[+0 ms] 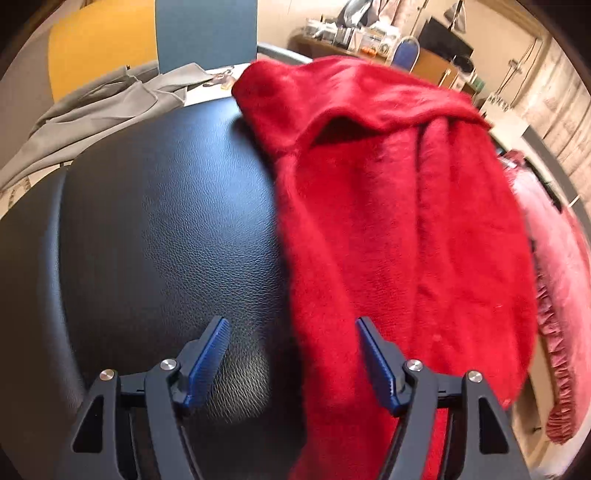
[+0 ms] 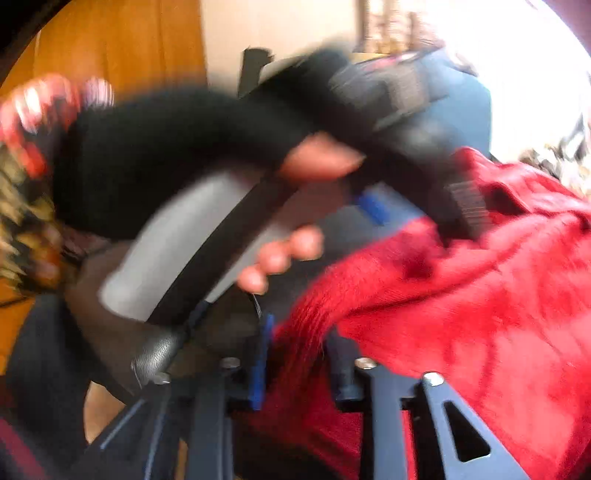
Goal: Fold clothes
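A fluffy red sweater lies bunched on a black leather pad, covering its right half. My left gripper hovers open just above the pad; the sweater's left edge runs between its blue fingertips, and the jaws do not press it. The right wrist view is blurred. There my right gripper is shut on a pulled-tight fold of the red sweater. A person's hand in a black sleeve holds the other gripper's handle above the sweater.
A grey garment lies crumpled past the pad's far left edge. A pink ruffled garment lies beside the sweater on the right. Yellow and blue panels stand behind, and a cluttered desk is at the back.
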The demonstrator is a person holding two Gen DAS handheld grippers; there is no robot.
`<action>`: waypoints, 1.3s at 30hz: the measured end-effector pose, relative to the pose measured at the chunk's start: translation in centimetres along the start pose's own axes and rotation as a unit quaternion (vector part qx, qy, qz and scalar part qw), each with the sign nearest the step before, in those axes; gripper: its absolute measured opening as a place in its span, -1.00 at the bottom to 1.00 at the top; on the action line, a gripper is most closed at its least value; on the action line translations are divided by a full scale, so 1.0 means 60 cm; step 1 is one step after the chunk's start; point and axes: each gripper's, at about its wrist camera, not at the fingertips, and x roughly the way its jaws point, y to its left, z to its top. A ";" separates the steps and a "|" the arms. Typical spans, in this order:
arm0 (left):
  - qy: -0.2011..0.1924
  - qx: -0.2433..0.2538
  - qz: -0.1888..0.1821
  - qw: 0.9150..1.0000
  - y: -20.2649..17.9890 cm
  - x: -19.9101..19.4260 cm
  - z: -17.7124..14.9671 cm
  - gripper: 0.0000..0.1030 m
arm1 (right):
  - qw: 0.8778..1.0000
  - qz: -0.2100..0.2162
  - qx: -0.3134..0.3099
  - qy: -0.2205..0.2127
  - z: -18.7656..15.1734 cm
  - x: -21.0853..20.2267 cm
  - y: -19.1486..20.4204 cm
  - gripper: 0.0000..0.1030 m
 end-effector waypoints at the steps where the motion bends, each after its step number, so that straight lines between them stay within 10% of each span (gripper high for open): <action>1: -0.002 0.003 0.007 1.000 -0.002 0.006 0.002 0.39 | 1.000 -0.003 0.018 -0.007 -0.001 -0.019 -0.027 -0.28; 4: -0.010 0.013 0.023 1.000 -0.012 0.022 0.013 0.39 | 0.995 -0.023 0.088 -0.041 -0.002 -0.076 -0.129 -0.22; 7: -0.013 0.040 0.039 0.998 -0.033 0.038 0.033 0.38 | 0.977 -0.131 0.156 -0.062 -0.003 -0.102 -0.236 0.19; 9: -0.016 0.059 0.035 0.998 -0.046 0.046 0.044 0.02 | 0.964 -0.179 0.188 -0.048 -0.005 -0.090 -0.276 0.21; 11: -0.017 0.065 0.025 0.997 -0.051 0.050 0.058 -0.84 | 0.955 -0.214 0.204 -0.018 -0.009 -0.061 -0.298 0.15; 15: -0.054 0.091 0.041 0.993 -0.048 0.017 0.061 -0.86 | 0.955 -0.261 0.134 0.041 -0.009 0.007 -0.312 -0.24; 17: -0.092 0.089 0.055 0.990 -0.031 -0.021 0.063 -0.87 | 0.957 -0.257 0.124 0.046 0.007 0.010 -0.310 -0.84; 26: -0.154 0.025 0.067 0.985 0.102 -0.170 0.005 -0.87 | 0.976 -0.179 0.127 0.009 0.053 -0.018 -0.242 -0.85; 39: -0.118 -0.119 0.136 0.976 0.322 -0.238 -0.309 -0.87 | 0.997 -0.017 0.055 0.060 0.051 0.038 -0.071 -0.85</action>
